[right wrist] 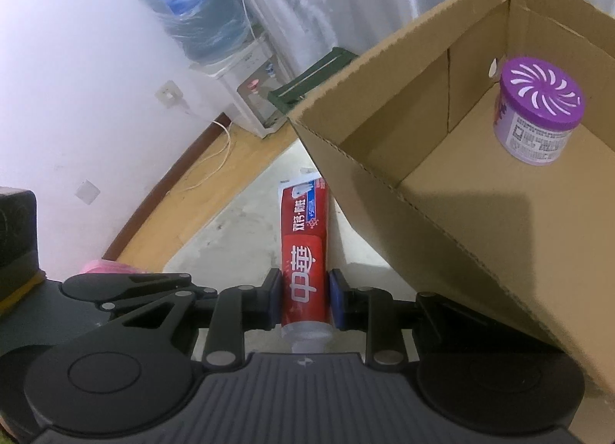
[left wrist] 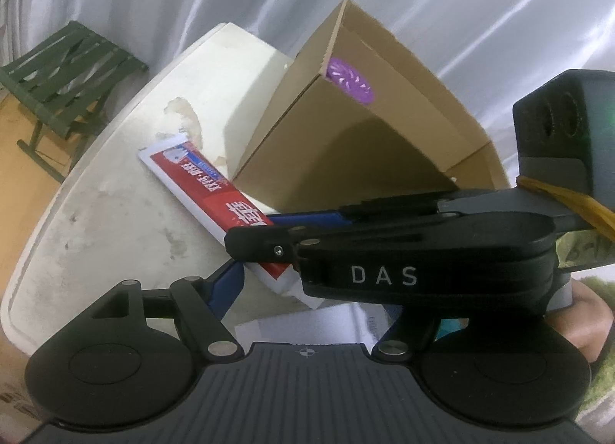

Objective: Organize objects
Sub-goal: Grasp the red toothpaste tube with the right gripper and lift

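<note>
Only in the right wrist view is the inside of the cardboard box (right wrist: 480,190) laid open: a purple-lidded air freshener jar (right wrist: 538,113) is seen standing upright on the box floor near its far wall, with the rest of the floor bare. A water dispenser (right wrist: 230,59) and a pale wall are also shown there. In the left wrist view the box (left wrist: 346,128) is seen from outside, only the jar's purple lid (left wrist: 349,78) showing above its rim, and a green folding stool (left wrist: 65,75) is seen beyond the white table (left wrist: 96,213).

The red toothpaste tube (right wrist: 305,251) is clamped between the 2 blue pads (right wrist: 335,301) of the right gripper (right wrist: 305,301), held near its cap end, with its crimped tail pointing away from the camera. The tube is seen just beside the box's near corner; whether it touches the cardboard cannot be told. In the left wrist view the same tube (left wrist: 215,194) is seen crossed by the right gripper (left wrist: 265,248), which lies across the front of the left gripper (left wrist: 246,275). Of the left gripper only 1 blue finger (left wrist: 225,286) is visible beside the tube, so whether it is open or closed cannot be told.

The table edge is seen curving close to the left of the tube, and open tabletop lies between that edge and the tube.
</note>
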### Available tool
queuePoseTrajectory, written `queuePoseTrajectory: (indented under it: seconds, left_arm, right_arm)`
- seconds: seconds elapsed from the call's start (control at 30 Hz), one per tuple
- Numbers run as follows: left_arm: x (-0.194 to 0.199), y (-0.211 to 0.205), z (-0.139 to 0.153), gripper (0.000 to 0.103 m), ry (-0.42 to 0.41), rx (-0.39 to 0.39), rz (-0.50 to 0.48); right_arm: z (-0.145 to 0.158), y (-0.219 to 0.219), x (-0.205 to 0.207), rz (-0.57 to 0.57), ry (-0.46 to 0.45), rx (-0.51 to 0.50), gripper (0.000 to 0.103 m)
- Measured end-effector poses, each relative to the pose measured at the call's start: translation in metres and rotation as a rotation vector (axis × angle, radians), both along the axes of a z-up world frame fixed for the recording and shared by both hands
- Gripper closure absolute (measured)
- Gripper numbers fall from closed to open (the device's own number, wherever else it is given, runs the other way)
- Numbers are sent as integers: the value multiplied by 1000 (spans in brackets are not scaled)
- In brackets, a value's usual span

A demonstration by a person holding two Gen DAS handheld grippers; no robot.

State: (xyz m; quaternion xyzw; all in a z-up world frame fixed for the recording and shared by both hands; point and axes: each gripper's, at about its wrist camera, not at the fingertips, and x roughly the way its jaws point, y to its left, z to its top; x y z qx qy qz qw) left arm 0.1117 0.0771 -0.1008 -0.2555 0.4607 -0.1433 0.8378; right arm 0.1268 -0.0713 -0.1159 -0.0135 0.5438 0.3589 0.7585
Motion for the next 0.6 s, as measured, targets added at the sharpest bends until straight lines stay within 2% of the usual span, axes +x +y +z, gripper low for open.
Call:
queuePoseTrajectory:
  seconds: [0.27, 0.5, 0.6]
  left_arm:
    - [-15, -11, 10, 30, -12, -31, -16]
    - [-41, -33, 20, 30, -15, -40, -83]
    - [-52, -46, 26, 30, -34, -16, -115]
  right_arm:
    - [15, -7, -13, 1, -5, -7, 74]
    - [24, -33, -50, -22, -25, 3, 74]
    - [26, -50, -64, -45, -37, 22, 74]
